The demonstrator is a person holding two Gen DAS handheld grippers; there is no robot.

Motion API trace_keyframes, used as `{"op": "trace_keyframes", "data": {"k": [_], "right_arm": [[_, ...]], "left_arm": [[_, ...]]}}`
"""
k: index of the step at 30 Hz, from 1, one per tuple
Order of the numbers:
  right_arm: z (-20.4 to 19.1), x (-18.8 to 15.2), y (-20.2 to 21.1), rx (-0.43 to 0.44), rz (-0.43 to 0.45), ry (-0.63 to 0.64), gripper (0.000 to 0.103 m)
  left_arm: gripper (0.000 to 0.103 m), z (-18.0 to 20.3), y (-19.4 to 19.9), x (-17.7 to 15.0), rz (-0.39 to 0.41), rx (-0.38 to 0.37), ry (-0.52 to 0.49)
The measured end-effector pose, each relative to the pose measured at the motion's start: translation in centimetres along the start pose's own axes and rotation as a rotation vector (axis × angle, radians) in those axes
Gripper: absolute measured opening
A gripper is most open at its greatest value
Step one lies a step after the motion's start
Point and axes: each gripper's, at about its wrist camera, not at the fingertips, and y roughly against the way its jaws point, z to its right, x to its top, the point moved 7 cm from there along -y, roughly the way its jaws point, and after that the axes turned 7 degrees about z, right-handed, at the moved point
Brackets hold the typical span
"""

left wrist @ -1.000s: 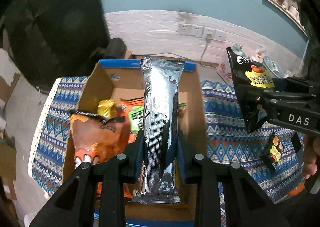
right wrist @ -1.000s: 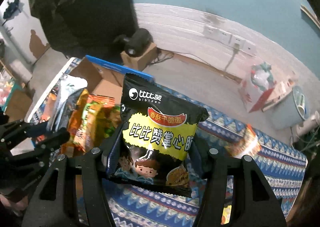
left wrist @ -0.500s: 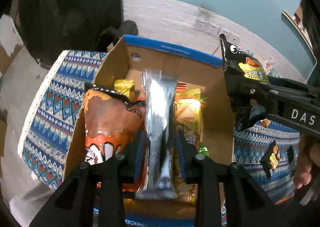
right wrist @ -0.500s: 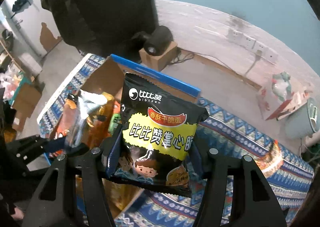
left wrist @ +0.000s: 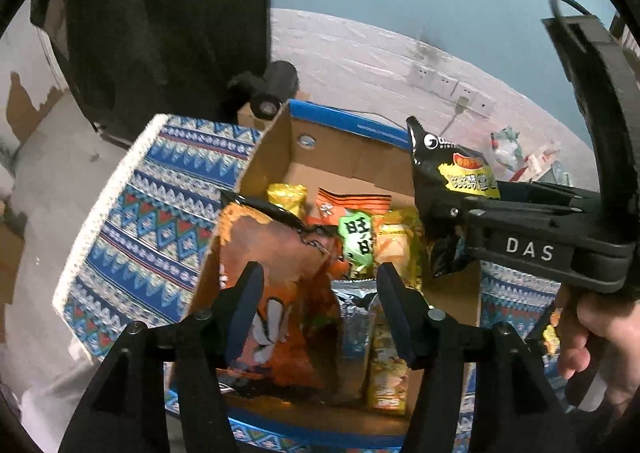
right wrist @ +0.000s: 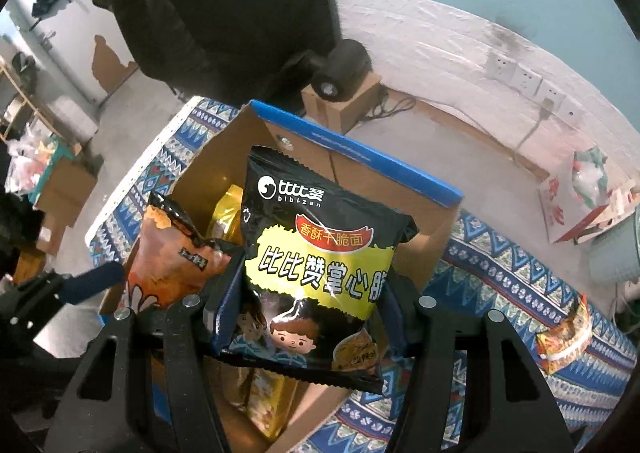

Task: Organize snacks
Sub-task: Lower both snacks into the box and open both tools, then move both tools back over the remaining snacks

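Note:
A cardboard box [left wrist: 352,161] with a blue rim stands on the patterned cloth and holds several snack packs. My left gripper [left wrist: 320,289] is open and empty just above the box. The silver pack [left wrist: 354,317] lies in the box below it, beside a tall orange bag [left wrist: 276,253]. My right gripper [right wrist: 308,301] is shut on a black and yellow noodle snack bag [right wrist: 320,253] and holds it over the box's right side [right wrist: 436,253]. That bag also shows in the left wrist view [left wrist: 452,181].
A blue patterned cloth [left wrist: 160,205] covers the table. An orange snack pack [right wrist: 564,337] lies on the cloth at the right. A small cardboard box with a black roll [right wrist: 344,93] stands on the floor behind. Wall sockets [right wrist: 520,77] are at the back.
My left gripper lowered the silver pack into the box, then opened and let it go. My right gripper carried the black bag left, over the box.

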Motion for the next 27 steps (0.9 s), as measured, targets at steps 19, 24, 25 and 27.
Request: {"op": "trace_keyframes", "data": {"k": [19, 24, 25, 27], "right_arm": [[3.8, -1.8, 3.8, -0.097, 0.005, -0.074, 0.078], [6.9, -4.3, 5.4, -0.165, -0.012, -0.121, 0.078], [7.5, -4.8, 5.7, -0.174, -0.017, -0.135, 0.078], [9.1, -6.1, 6.3, -0.199, -0.032, -0.165, 0.078]], "left_arm": [[0.066, 3.5, 1.0, -0.2, 0.008, -0.042, -0.065], [0.066, 6.2, 1.3, -0.8, 0.005, -0.067, -0.124], [0.067, 6.9, 1.4, -1.0, 0.006, -0.072, -0.137], [0.069, 8.0, 1.5, -1.3, 0.004, -0.08, -0.159]]}}
